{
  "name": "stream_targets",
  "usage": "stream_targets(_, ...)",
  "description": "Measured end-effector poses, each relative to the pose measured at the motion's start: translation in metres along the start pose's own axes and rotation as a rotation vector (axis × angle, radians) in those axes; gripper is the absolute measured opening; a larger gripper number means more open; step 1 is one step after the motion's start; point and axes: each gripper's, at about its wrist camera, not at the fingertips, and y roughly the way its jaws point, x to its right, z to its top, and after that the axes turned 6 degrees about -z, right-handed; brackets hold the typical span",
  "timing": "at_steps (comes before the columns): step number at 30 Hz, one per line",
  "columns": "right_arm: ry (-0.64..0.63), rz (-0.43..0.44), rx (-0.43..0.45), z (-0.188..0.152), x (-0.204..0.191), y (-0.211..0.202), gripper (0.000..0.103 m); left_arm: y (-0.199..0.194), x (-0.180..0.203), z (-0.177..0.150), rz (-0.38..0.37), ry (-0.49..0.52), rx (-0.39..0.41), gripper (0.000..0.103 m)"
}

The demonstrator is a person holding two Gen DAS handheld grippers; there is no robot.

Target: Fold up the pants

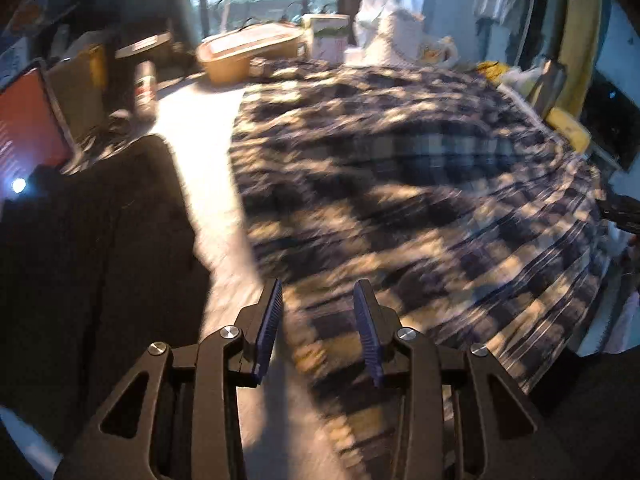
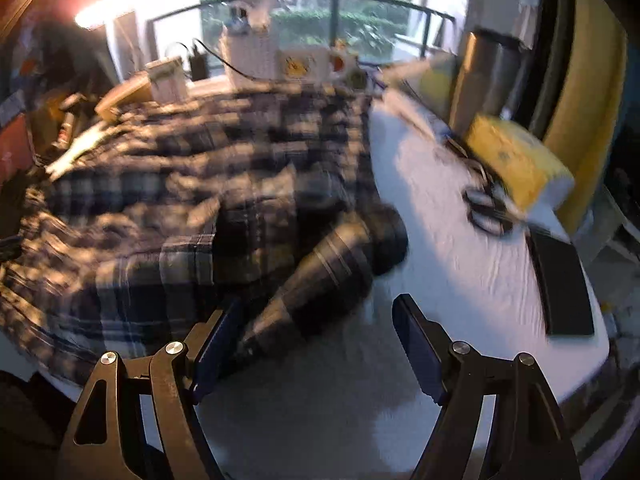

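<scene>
Plaid pants in dark blue and cream lie spread over a white-covered table. Both views are motion-blurred. My left gripper is open and empty, just above the near left edge of the pants. In the right wrist view the pants fill the left and middle, with a rumpled dark fold sticking out toward me. My right gripper is wide open and empty, its left finger close beside that fold, over the bare table.
A tan tub, a carton and a can stand at the table's far left. A yellow block, scissors, a dark flat object and a metal cylinder lie on the right. A dark chair back is left.
</scene>
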Motion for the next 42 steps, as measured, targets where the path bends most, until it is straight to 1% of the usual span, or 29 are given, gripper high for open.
stream_targets(4,0.017,-0.01,0.006,-0.014,0.003,-0.012,0.079,-0.01,-0.01,-0.013,0.022,-0.024,0.002,0.037)
stream_targets(7,0.025,-0.031,0.004,-0.02,0.007,-0.02,0.079,-0.026,-0.009,-0.019,0.014,-0.014,0.048,0.037)
stream_targets(9,0.032,-0.041,0.011,-0.021,0.011,-0.028,0.079,-0.039,-0.002,-0.022,-0.014,0.017,0.087,0.037)
stream_targets(11,0.033,-0.047,0.022,-0.02,0.013,-0.033,0.079,-0.052,0.01,-0.027,-0.085,0.054,0.118,0.037)
stream_targets(12,0.031,-0.051,0.029,-0.019,0.012,-0.036,0.079,-0.054,0.015,-0.028,-0.111,0.067,0.122,0.037)
stream_targets(13,0.029,-0.054,0.038,-0.018,0.012,-0.04,0.079,-0.056,0.022,-0.03,-0.154,0.083,0.124,0.037)
stream_targets(14,0.027,-0.053,0.045,-0.016,0.011,-0.042,0.079,-0.056,0.028,-0.033,-0.199,0.095,0.116,0.037)
stream_targets(15,0.023,-0.05,0.054,-0.015,0.009,-0.046,0.079,-0.055,0.032,-0.034,-0.228,0.101,0.105,0.037)
stream_targets(16,0.02,-0.048,0.059,-0.014,0.008,-0.048,0.079,-0.051,0.037,-0.038,-0.272,0.103,0.083,0.037)
stream_targets(18,0.012,-0.042,0.066,-0.013,0.004,-0.051,0.079,-0.045,0.039,-0.042,-0.311,0.088,0.048,0.038)
stream_targets(19,0.005,-0.039,0.068,-0.013,0.002,-0.052,0.079,-0.04,0.039,-0.045,-0.317,0.075,0.025,0.04)
stream_targets(20,0.001,-0.037,0.069,-0.013,0.0,-0.053,0.079,-0.035,0.038,-0.047,-0.312,0.066,0.003,0.045)
stream_targets(21,-0.005,-0.037,0.069,-0.013,-0.001,-0.053,0.079,-0.033,0.038,-0.049,-0.304,0.064,-0.011,0.047)
stream_targets(22,-0.007,-0.038,0.068,-0.014,-0.002,-0.054,0.079,-0.034,0.038,-0.05,-0.306,0.07,-0.005,0.048)
stream_targets(24,-0.005,-0.04,0.067,-0.014,-0.001,-0.054,0.079,-0.039,0.039,-0.054,-0.3,0.086,-0.01,0.055)
stream_targets(25,-0.002,-0.042,0.067,-0.014,0.0,-0.054,0.079,-0.039,0.04,-0.054,-0.289,0.101,-0.017,0.06)
stream_targets(32,0.016,-0.045,0.068,-0.014,0.004,-0.055,0.079,-0.039,0.048,-0.063,-0.226,0.222,-0.036,0.061)
stream_targets(34,0.013,-0.04,0.067,-0.015,0.002,-0.054,0.079,-0.038,0.053,-0.066,-0.183,0.274,-0.024,0.061)
stream_targets(35,0.013,-0.038,0.067,-0.015,0.001,-0.054,0.079,-0.036,0.056,-0.067,-0.151,0.299,-0.015,0.065)
stream_targets(36,0.012,-0.036,0.068,-0.015,0.001,-0.054,0.079,-0.034,0.058,-0.066,-0.135,0.301,-0.007,0.07)
stream_targets(37,0.012,-0.034,0.067,-0.015,0.0,-0.053,0.079,-0.032,0.057,-0.064,-0.117,0.282,-0.005,0.077)
stream_targets(39,0.009,-0.031,0.066,-0.014,-0.002,-0.052,0.079,-0.029,0.051,-0.059,-0.129,0.231,-0.003,0.076)
stream_targets(40,0.008,-0.03,0.067,-0.014,-0.002,-0.052,0.079,-0.027,0.051,-0.058,-0.124,0.225,0.004,0.074)
stream_targets(42,0.006,-0.029,0.069,-0.013,-0.003,-0.053,0.079,-0.027,0.05,-0.057,-0.122,0.222,0.011,0.067)
